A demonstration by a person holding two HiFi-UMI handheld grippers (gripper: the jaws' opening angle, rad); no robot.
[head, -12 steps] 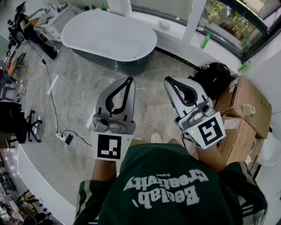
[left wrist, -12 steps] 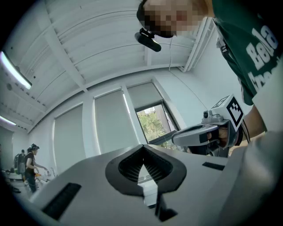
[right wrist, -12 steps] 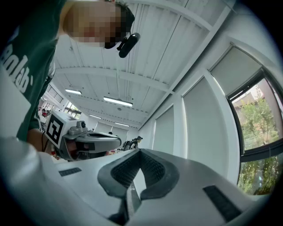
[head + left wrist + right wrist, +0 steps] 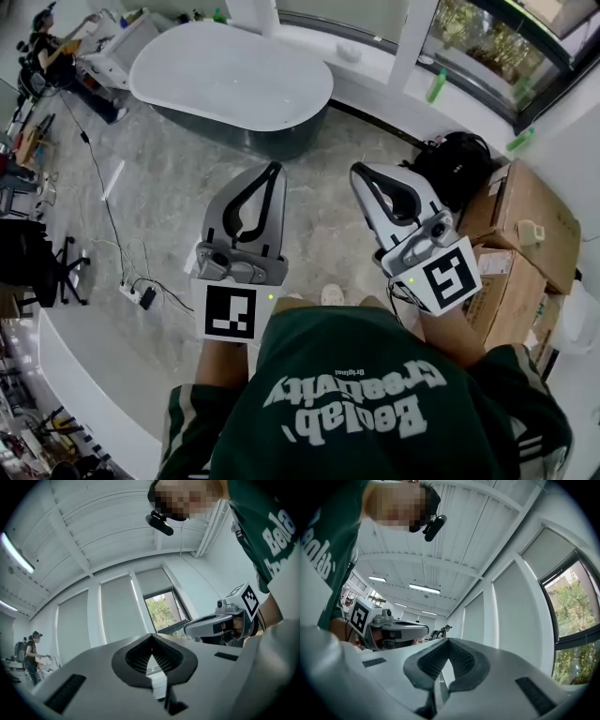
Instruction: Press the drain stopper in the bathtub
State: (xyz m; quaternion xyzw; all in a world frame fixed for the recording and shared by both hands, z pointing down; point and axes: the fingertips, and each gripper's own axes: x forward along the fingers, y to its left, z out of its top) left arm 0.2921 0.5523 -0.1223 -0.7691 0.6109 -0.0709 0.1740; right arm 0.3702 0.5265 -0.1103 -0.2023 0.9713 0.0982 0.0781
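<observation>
The tub (image 4: 230,75) sits in the upper left of the head view, well apart from the person, with bare marble floor (image 4: 169,206) between them. Its inside shows only plain white from here. The stopper is too small or too hidden to make out, so I can't say where in the basin it lies.

Both tools are held close to the body at the lower middle of the frame, side by side and aimed roughly toward the tub. The left gripper (image 4: 277,169) has its jaws brought together at the tips with nothing between them. Its own view shows the same closed loop (image 4: 151,637) against window and ceiling, so it is tilted upward rather than at any target. The right gripper (image 4: 358,172) is likewise closed and empty (image 4: 447,640), and it also looks up at ceiling panels.

This reads as a carrying pose: tools tucked in and pointed up because nothing is within reach. Closed tips would suit a press, since a blunt joined point pushes better than spread jaws.

The task seems not yet begun. The approach probably comes first, over the floor past the cable (image 4: 103,187) at left, with the backpack (image 4: 459,169) and boxes (image 4: 525,225) off to the right.
</observation>
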